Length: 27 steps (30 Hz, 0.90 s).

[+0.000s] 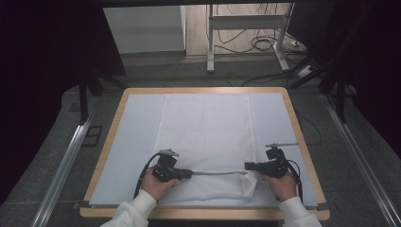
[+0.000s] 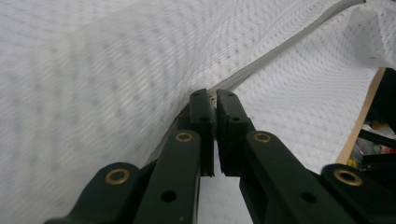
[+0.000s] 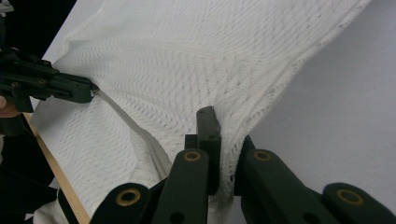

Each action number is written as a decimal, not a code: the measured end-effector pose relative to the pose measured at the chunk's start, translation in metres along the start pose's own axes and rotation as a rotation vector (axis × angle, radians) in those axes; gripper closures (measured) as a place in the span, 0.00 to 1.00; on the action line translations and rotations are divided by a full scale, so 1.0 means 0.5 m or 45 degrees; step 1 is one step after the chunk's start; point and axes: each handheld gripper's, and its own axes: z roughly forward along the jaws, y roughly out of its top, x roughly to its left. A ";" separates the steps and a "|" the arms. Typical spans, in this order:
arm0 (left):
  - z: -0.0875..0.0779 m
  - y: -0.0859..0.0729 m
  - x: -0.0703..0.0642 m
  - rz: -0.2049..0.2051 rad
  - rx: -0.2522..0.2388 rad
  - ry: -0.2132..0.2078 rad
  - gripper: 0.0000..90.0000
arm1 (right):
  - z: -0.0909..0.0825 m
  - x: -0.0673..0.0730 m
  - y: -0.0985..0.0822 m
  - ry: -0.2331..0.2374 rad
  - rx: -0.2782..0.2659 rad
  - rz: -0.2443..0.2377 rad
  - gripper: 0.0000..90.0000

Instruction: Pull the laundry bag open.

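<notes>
A white mesh cloth [image 1: 208,127] lies lengthwise down the middle of the pale mat [image 1: 137,123]. Its near part is lifted, with a hem [image 1: 217,173] pulled taut between the two grippers. My left gripper [image 1: 190,174] is shut on the hem's left end; in the left gripper view the jaws [image 2: 215,95] pinch the fold where the cloth [image 2: 116,70] rises. My right gripper [image 1: 247,166] is shut on the right end; the cloth [image 3: 187,56] is bunched between its jaws [image 3: 225,135]. The left gripper [image 3: 84,91] shows farther off in the right gripper view.
The mat covers a wooden table [image 1: 118,113] with a bare rim. Metal rails [image 1: 66,161] run along the floor on both sides. A desk frame [image 1: 210,42] and cables [image 1: 260,45] stand beyond the far edge. The person's hands and white sleeves [image 1: 137,208] come in at the near edge.
</notes>
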 end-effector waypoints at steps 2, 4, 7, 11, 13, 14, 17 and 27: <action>-0.002 -0.002 0.001 -0.003 -0.003 0.005 0.97 | 0.000 0.000 0.000 -0.002 0.001 -0.001 0.98; -0.005 -0.003 0.002 -0.005 -0.004 0.008 0.97 | 0.001 0.000 -0.001 0.000 -0.001 -0.003 0.98; -0.009 -0.006 0.006 -0.009 -0.006 0.011 0.97 | 0.001 0.000 -0.001 -0.001 0.002 0.002 0.98; -0.017 -0.009 0.014 -0.019 -0.009 0.016 0.97 | 0.000 -0.001 -0.001 -0.004 0.003 -0.001 0.98; -0.020 -0.011 0.016 -0.028 -0.008 0.016 0.97 | 0.000 -0.001 -0.001 0.000 0.003 0.000 0.98; -0.022 -0.012 0.017 -0.028 -0.009 0.012 0.97 | 0.000 0.000 -0.001 -0.005 0.001 -0.005 0.98; -0.024 -0.013 0.017 -0.027 -0.010 0.019 0.97 | 0.000 0.000 -0.001 -0.002 0.000 -0.004 0.98; -0.051 -0.024 0.038 -0.059 -0.025 0.022 0.97 | -0.003 0.000 -0.001 -0.002 -0.007 0.000 0.98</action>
